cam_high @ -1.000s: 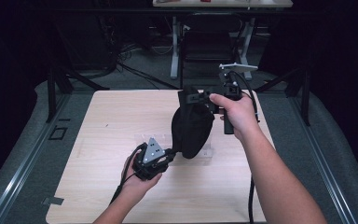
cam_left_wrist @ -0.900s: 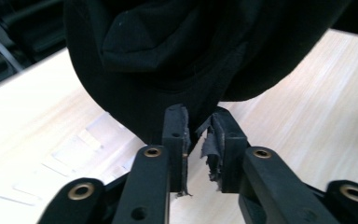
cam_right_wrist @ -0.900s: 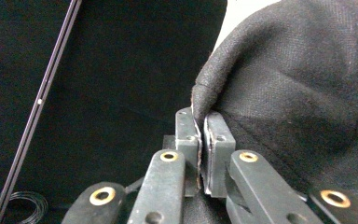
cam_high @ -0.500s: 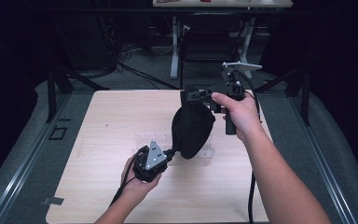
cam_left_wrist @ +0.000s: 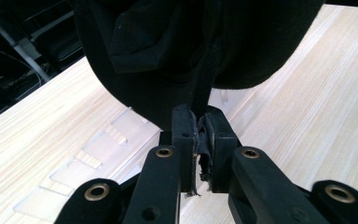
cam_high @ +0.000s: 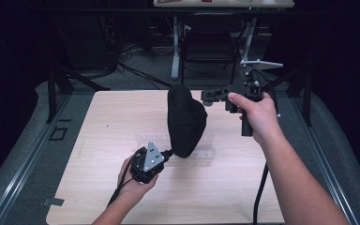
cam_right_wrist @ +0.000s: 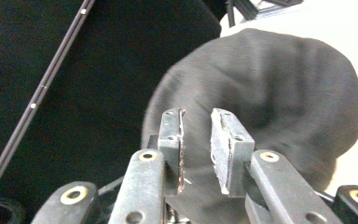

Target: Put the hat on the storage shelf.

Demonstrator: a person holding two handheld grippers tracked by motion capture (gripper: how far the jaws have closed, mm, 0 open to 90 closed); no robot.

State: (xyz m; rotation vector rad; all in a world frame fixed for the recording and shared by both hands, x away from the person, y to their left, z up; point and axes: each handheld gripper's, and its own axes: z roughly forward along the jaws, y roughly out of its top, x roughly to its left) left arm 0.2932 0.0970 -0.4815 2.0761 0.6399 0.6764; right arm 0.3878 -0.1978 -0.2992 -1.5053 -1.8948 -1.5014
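Note:
A black fabric bag [cam_high: 185, 123] stands upright over the middle of the wooden table [cam_high: 108, 126]. My left gripper [cam_high: 167, 153] sits low at the bag's bottom edge, shut on a fold of the black fabric [cam_left_wrist: 168, 46]; in the left gripper view the pinch [cam_left_wrist: 198, 117] is plain. My right gripper [cam_high: 209, 96] hovers just right of the bag's top, with its jaws apart and nothing between them. In the right gripper view the open gripper [cam_right_wrist: 196, 116] points at the grey-black cloth [cam_right_wrist: 279, 93] a short way ahead.
A clear plastic ridged strip [cam_high: 204, 151] lies flat on the table under and beside the bag, also seen as a clear plastic strip [cam_left_wrist: 98, 154]. Beyond the table's far edge stand dark frames, cables and a white desk leg [cam_high: 175, 51].
My right gripper has let go of the bag's top and drawn back to the right. The bag's top now leans left. The left gripper keeps its hold and has barely moved.

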